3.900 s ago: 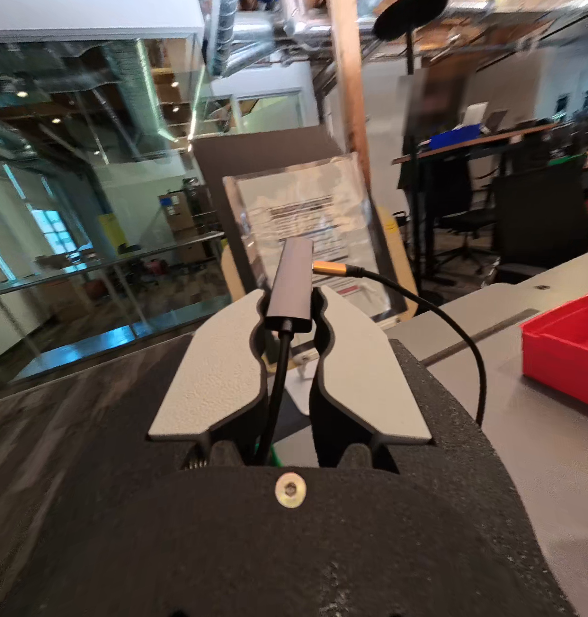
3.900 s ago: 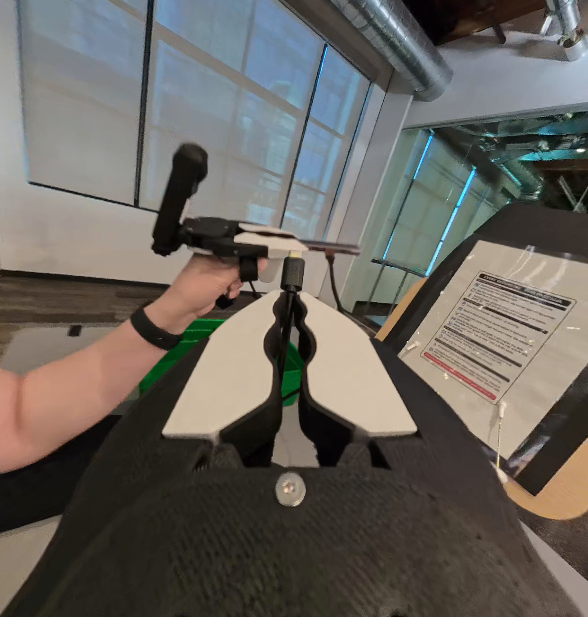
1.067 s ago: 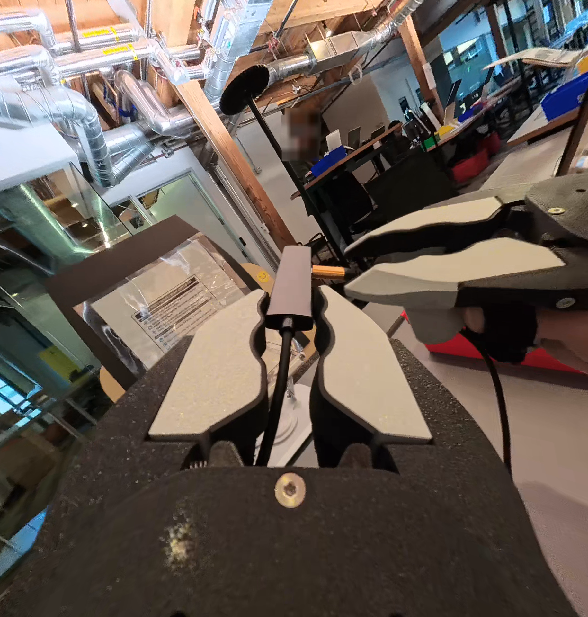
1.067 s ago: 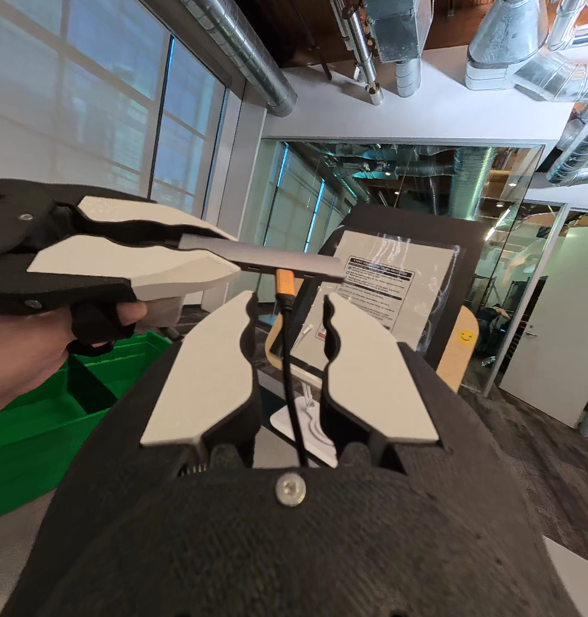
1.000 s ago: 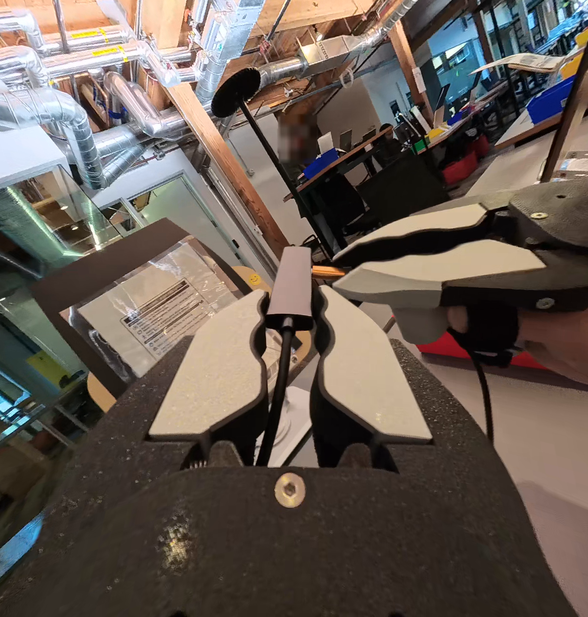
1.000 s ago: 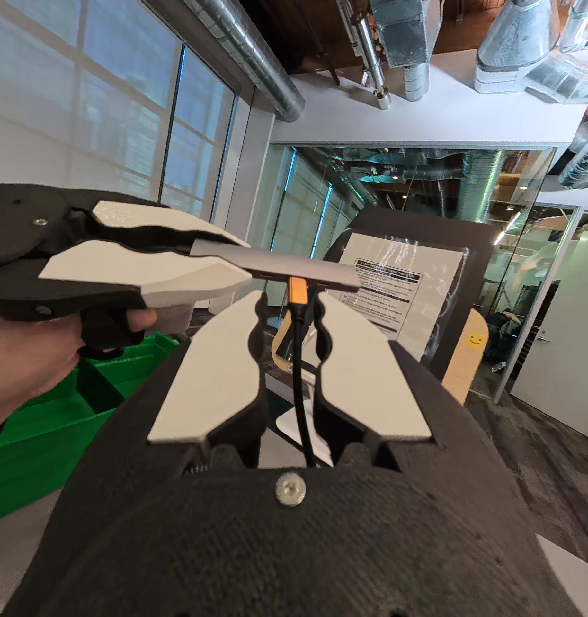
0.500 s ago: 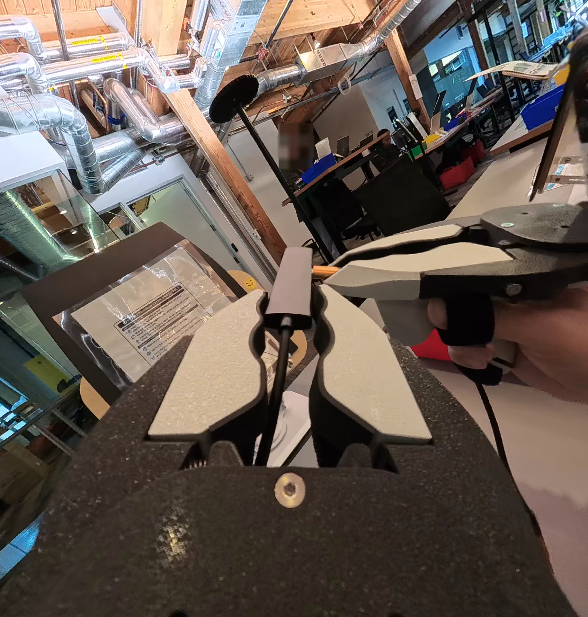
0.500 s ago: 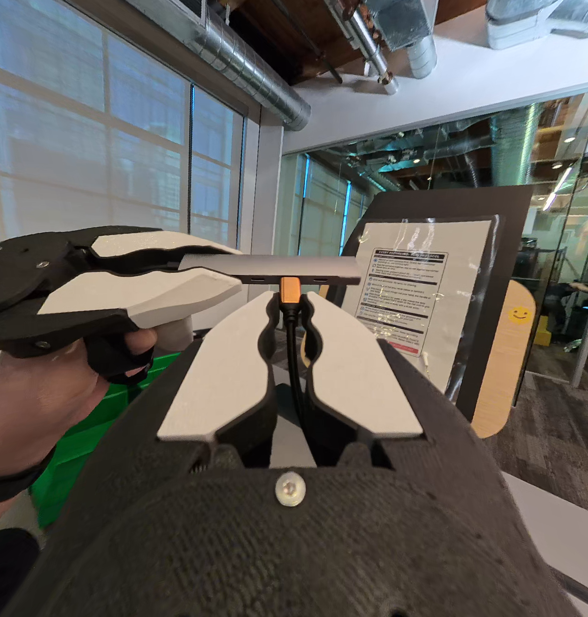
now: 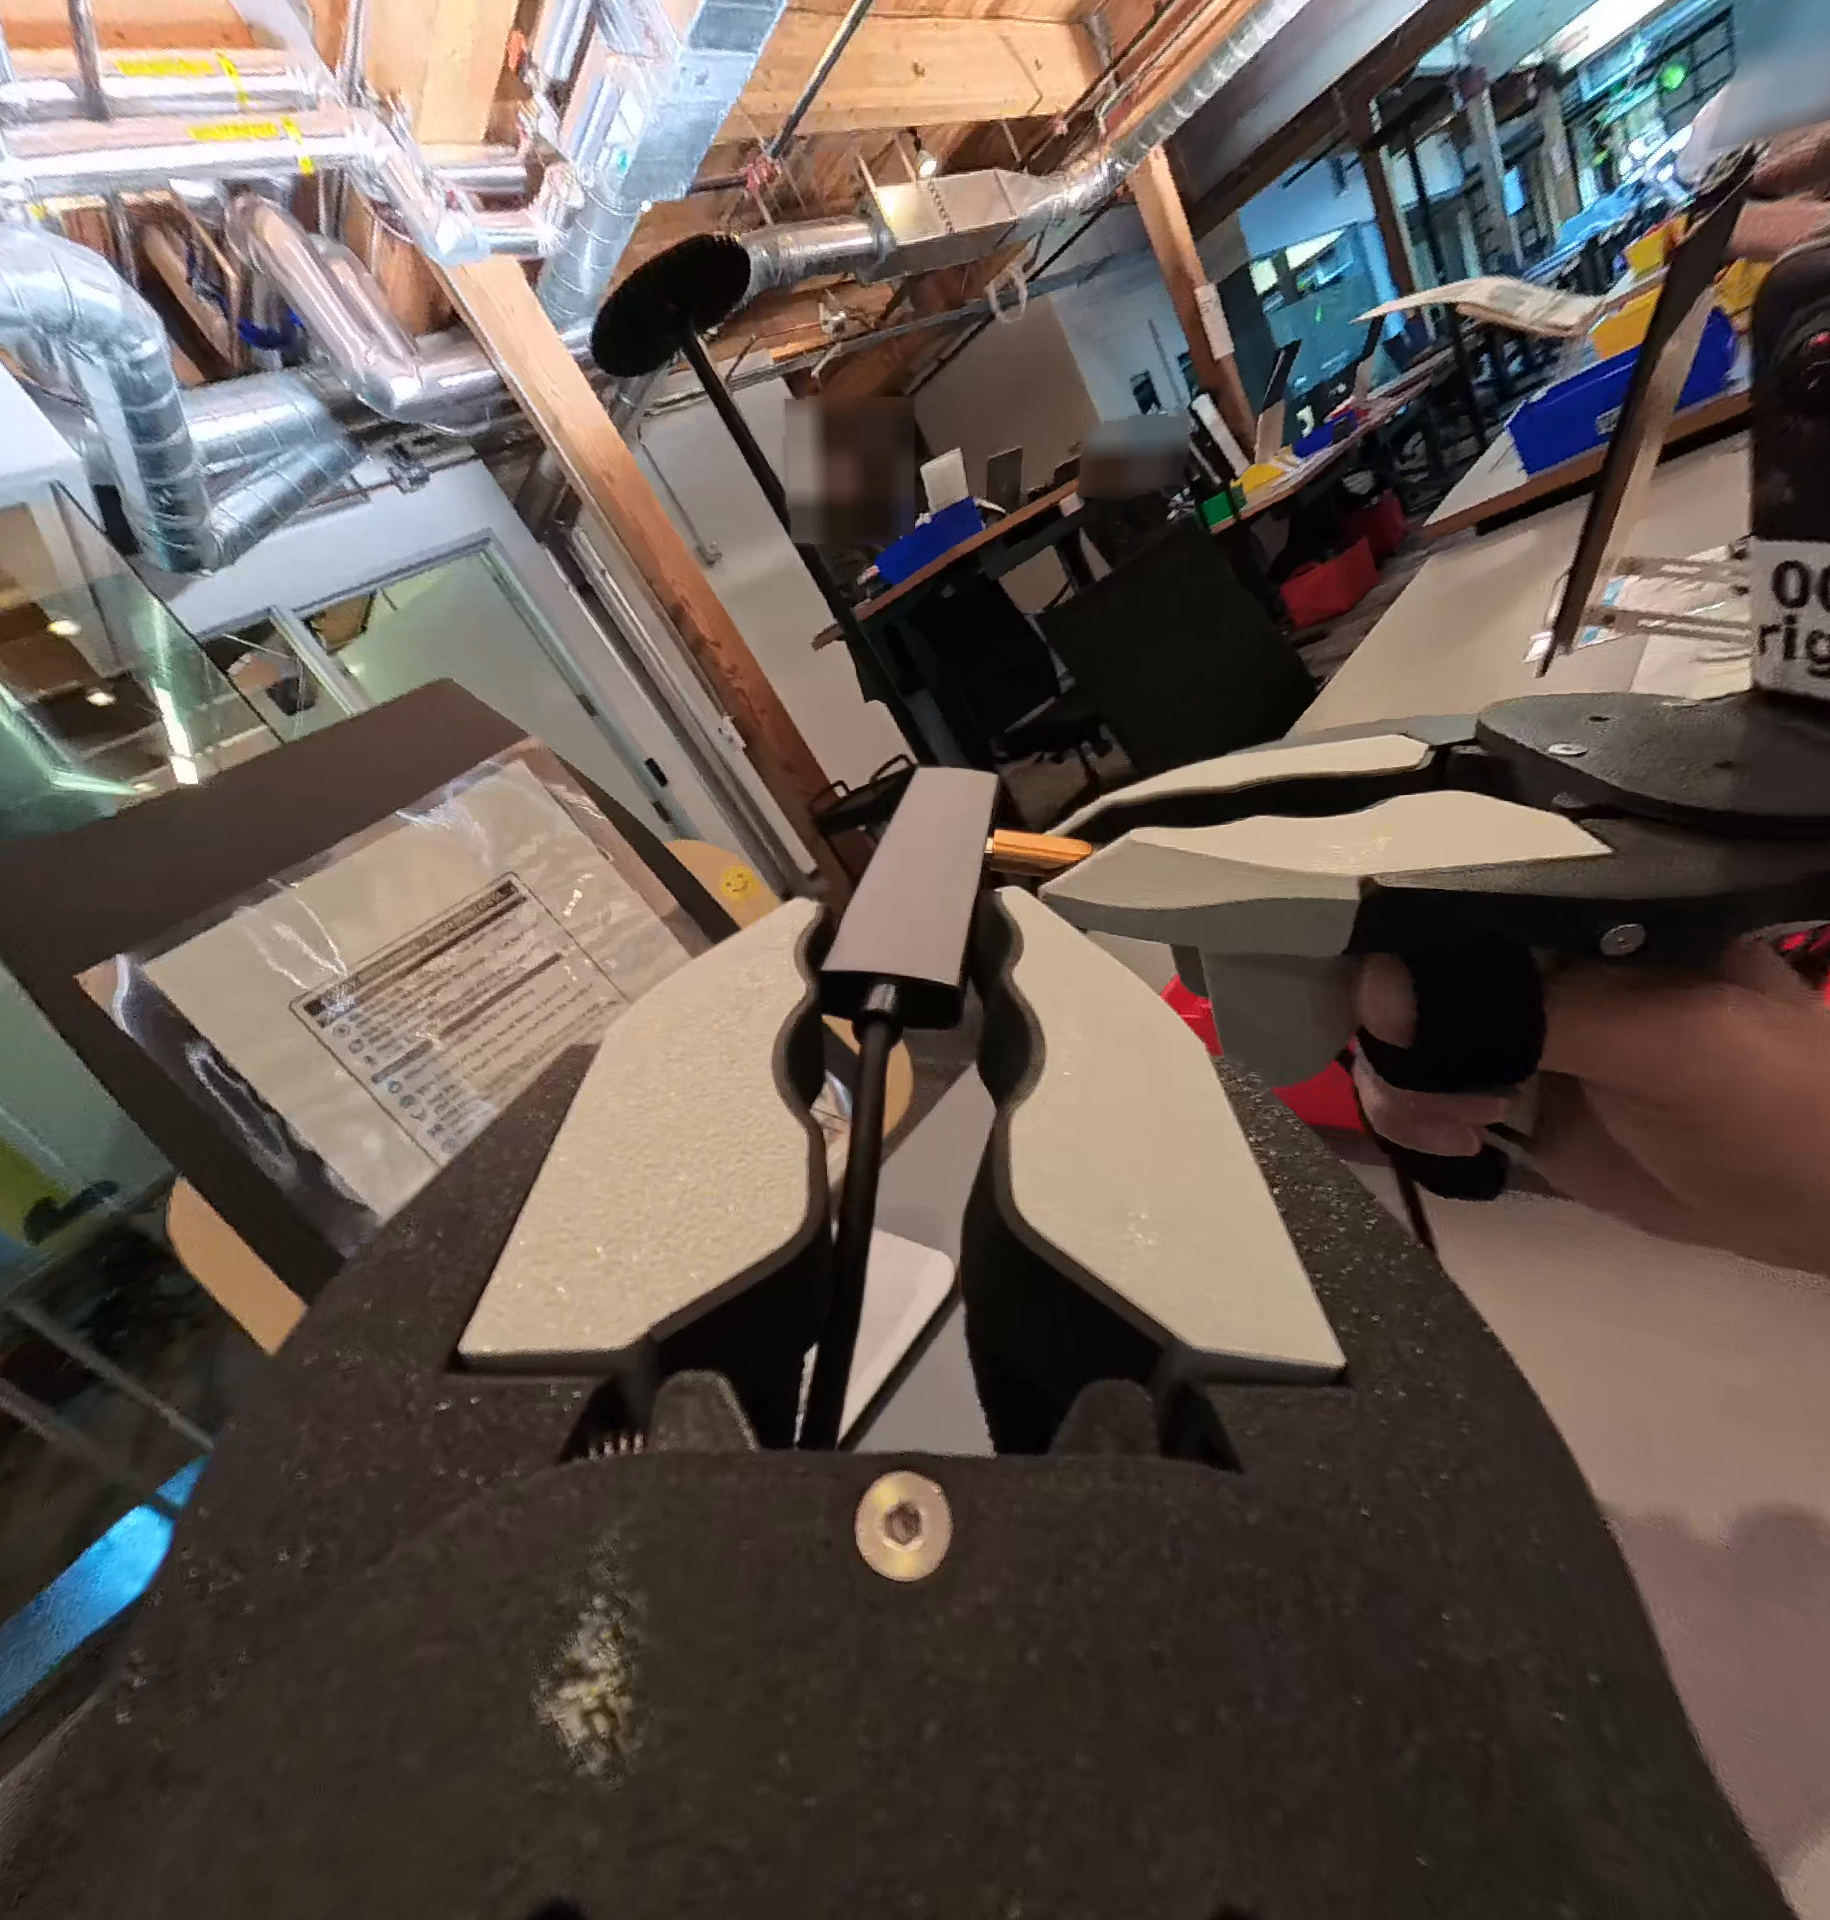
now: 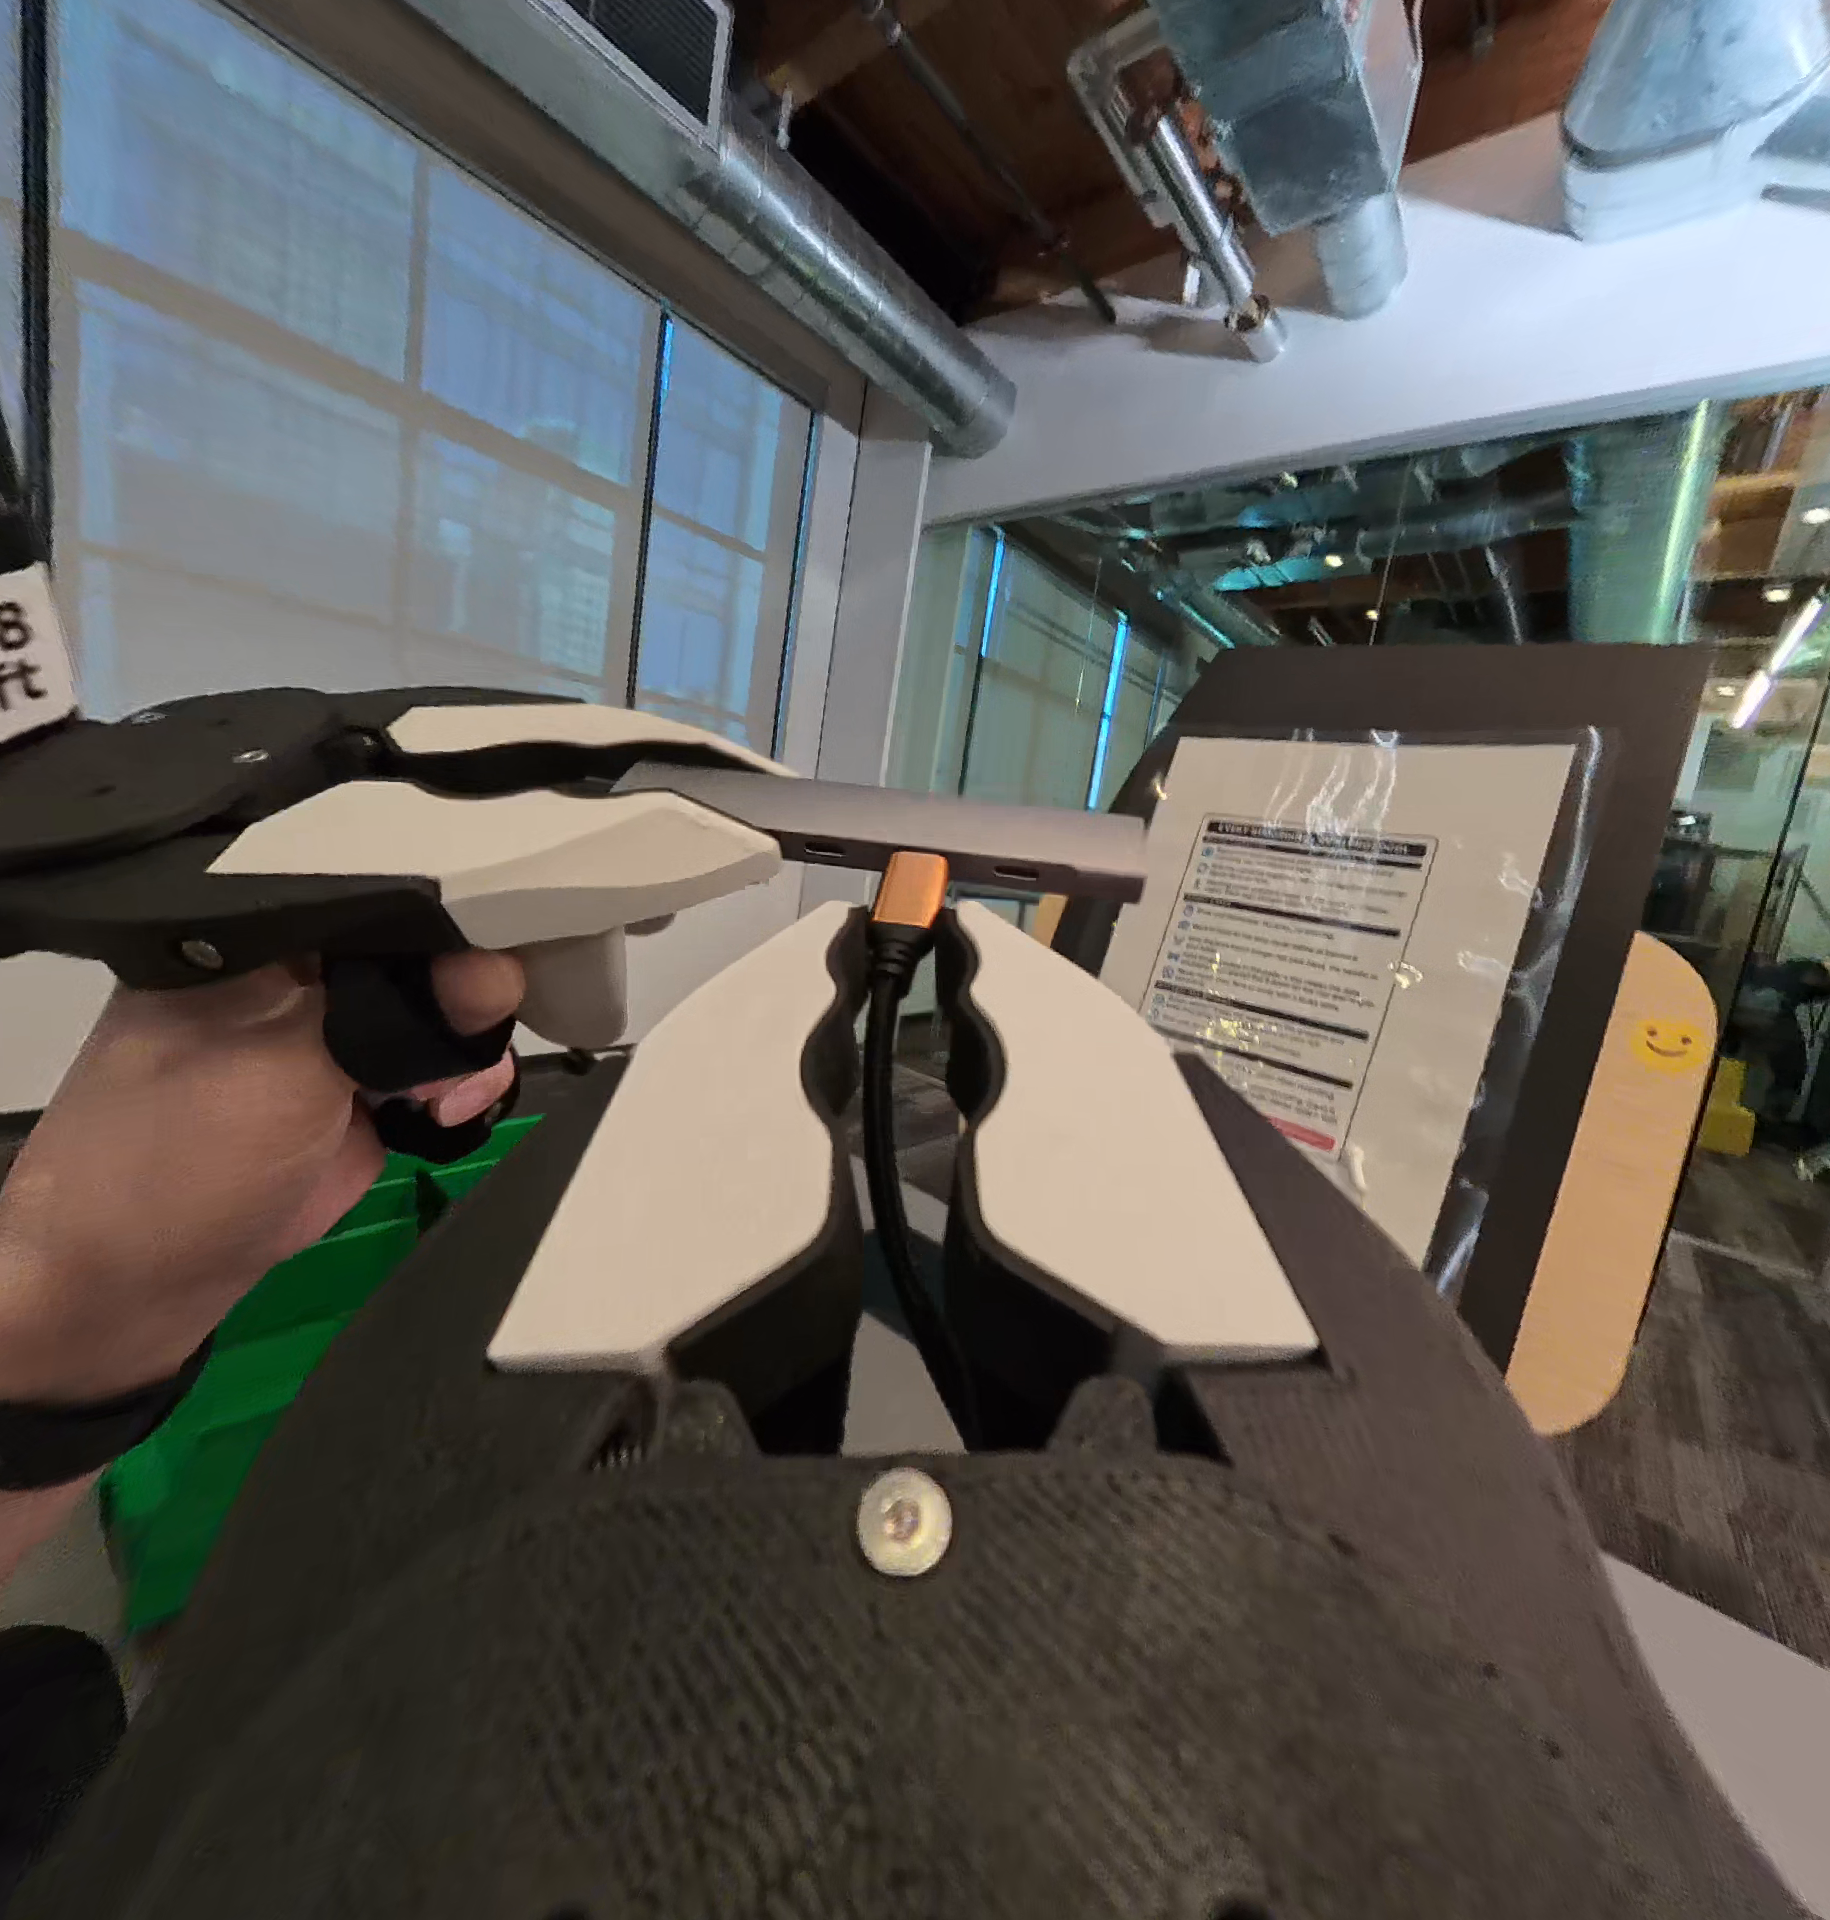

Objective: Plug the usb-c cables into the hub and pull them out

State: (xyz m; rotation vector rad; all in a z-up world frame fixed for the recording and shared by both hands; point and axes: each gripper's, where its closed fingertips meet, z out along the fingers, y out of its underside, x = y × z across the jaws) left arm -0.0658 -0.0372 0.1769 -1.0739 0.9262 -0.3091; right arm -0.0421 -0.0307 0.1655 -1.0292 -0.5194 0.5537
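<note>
My left gripper (image 9: 898,935) is shut on the near end of a dark grey hub (image 9: 921,873) and holds it up in the air. The hub's own black lead (image 9: 857,1195) runs back between the fingers. An orange USB-C plug (image 9: 1030,850) sits in the hub's right side. In the right wrist view, my right gripper (image 10: 895,930) is shut on the black cable (image 10: 890,1122) just behind that orange plug (image 10: 909,888). The plug is seated in the middle port of the hub (image 10: 994,826). The ports on either side of it are free. The left gripper (image 10: 495,842) grips the hub from the left.
A black board with a plastic-sleeved sheet (image 9: 423,997) stands just beyond the hub; it also shows in the right wrist view (image 10: 1337,935). A green bin (image 10: 267,1351) lies low on the left. A red bin (image 9: 1316,1091) sits on the grey table (image 9: 1617,1403) under the right hand.
A second ago my right gripper's fingers stood open around the cable; they have closed on it behind the orange plug. The plug stays in the hub. Both grippers have shifted slightly.
</note>
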